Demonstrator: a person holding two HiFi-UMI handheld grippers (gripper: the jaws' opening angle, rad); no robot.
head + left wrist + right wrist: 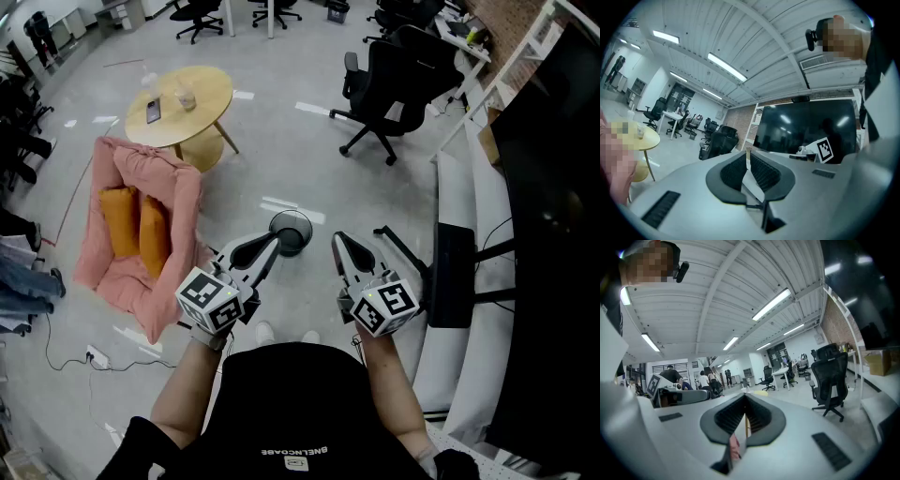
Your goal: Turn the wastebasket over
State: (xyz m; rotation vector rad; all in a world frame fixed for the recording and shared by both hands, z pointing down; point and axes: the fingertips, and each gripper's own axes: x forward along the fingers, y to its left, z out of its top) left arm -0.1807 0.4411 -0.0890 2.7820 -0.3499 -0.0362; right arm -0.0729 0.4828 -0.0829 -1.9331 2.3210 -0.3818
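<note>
The wastebasket (pixel 291 232) is a small dark round bin standing on the grey floor, its open mouth facing up, just beyond both grippers in the head view. My left gripper (pixel 273 246) is held level near the bin's left rim, jaws shut and empty. My right gripper (pixel 338 241) is level a little to the bin's right, also shut with nothing in it. In the left gripper view the left gripper (pixel 748 153) has its pads together, and in the right gripper view the right gripper (pixel 744 397) does too. Neither gripper view shows the bin.
A pink armchair (pixel 173 202) with orange cushions stands at the left, a round yellow table (pixel 202 89) behind it. A black office chair (pixel 398 80) is at the back right. A white bench (pixel 455 197) and dark screen (pixel 553 206) run along the right. A power strip (pixel 94 355) lies on the floor.
</note>
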